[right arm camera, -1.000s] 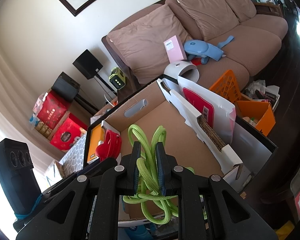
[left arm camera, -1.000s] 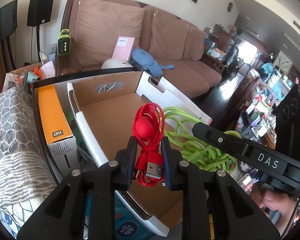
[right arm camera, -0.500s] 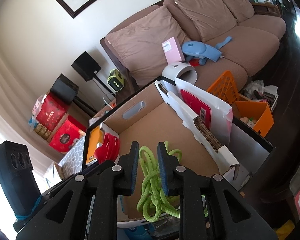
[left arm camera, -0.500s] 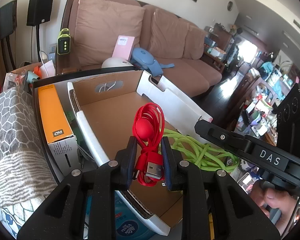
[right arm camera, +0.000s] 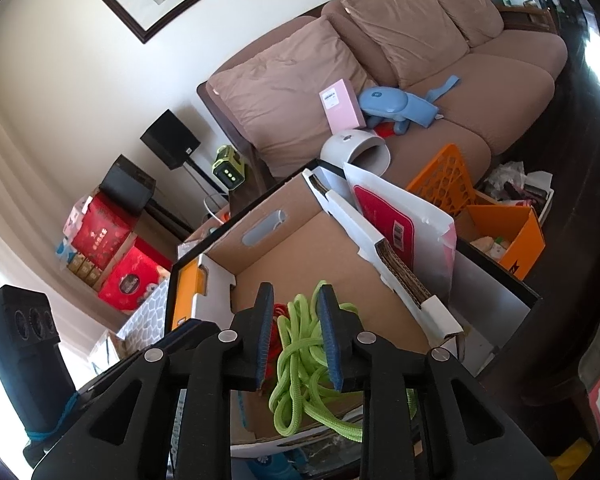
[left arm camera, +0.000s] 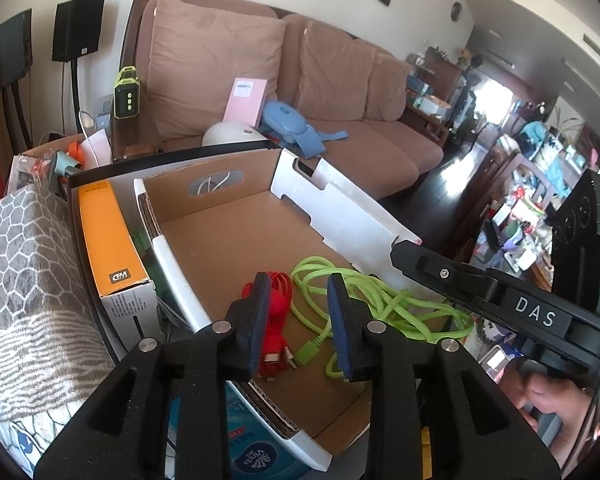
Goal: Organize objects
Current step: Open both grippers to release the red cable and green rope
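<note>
An open cardboard box (left arm camera: 240, 240) sits below both grippers. A coiled red USB cable (left arm camera: 278, 320) lies on its floor, beside a loose green braided cable (left arm camera: 400, 308). My left gripper (left arm camera: 299, 292) hangs just above them. Its jaws are opening and the pads touch nothing, with the red cable behind the left finger. In the right wrist view my right gripper (right arm camera: 295, 296) hovers over the green cable (right arm camera: 300, 360). Its jaws are also opening, and the cable lies loose on the box floor (right arm camera: 320, 248) beneath them. A bit of the red cable (right arm camera: 278, 310) shows by the left finger.
An orange-and-white carton (left arm camera: 104, 236) stands left of the box, next to a grey patterned cloth (left arm camera: 20, 260). A white bag with a red label (right arm camera: 400, 216) leans on the box's right wall. An orange crate (right arm camera: 500, 224) and a brown sofa (left arm camera: 360, 148) lie beyond.
The left jaws have spread and the red cable has dropped from them onto the box floor. The green cable fell from the right gripper into the box, and those jaws widened.
</note>
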`<move>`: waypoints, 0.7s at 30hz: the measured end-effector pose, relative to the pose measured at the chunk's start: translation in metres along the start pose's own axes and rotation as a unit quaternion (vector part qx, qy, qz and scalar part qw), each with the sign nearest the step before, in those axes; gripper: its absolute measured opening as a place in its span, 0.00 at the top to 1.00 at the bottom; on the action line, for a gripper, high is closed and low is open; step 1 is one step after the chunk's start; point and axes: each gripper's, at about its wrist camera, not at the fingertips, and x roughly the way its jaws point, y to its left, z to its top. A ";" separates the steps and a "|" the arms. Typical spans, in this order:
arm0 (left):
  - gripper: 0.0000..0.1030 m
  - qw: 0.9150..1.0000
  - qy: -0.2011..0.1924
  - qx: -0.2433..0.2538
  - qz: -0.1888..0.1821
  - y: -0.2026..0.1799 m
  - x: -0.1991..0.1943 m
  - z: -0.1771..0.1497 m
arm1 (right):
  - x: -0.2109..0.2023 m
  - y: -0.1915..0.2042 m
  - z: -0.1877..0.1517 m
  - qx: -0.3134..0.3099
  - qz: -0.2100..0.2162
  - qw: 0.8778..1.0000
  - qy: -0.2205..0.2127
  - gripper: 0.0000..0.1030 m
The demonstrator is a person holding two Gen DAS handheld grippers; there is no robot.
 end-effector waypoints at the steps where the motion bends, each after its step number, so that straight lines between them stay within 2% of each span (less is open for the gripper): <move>1: 0.74 1.000 0.000 0.000 0.000 0.000 0.000 0.000 | 0.000 0.000 0.000 0.001 0.000 1.000 -0.001 0.76; 11: 0.68 1.000 0.004 -0.004 0.001 0.000 0.000 0.004 | -0.007 -0.004 0.003 0.013 -0.003 1.000 -0.015 0.69; 14: 0.64 1.000 0.002 -0.003 0.001 0.000 0.000 0.004 | -0.012 -0.007 0.005 0.021 -0.004 0.999 -0.027 0.66; 17: 0.63 1.000 0.000 -0.002 0.000 0.000 -0.002 0.006 | -0.017 -0.013 0.006 0.034 -0.007 0.999 -0.037 0.54; 21: 0.56 1.000 -0.004 0.003 -0.008 -0.001 -0.004 0.007 | -0.023 -0.020 0.009 0.052 -0.011 0.997 -0.050 0.53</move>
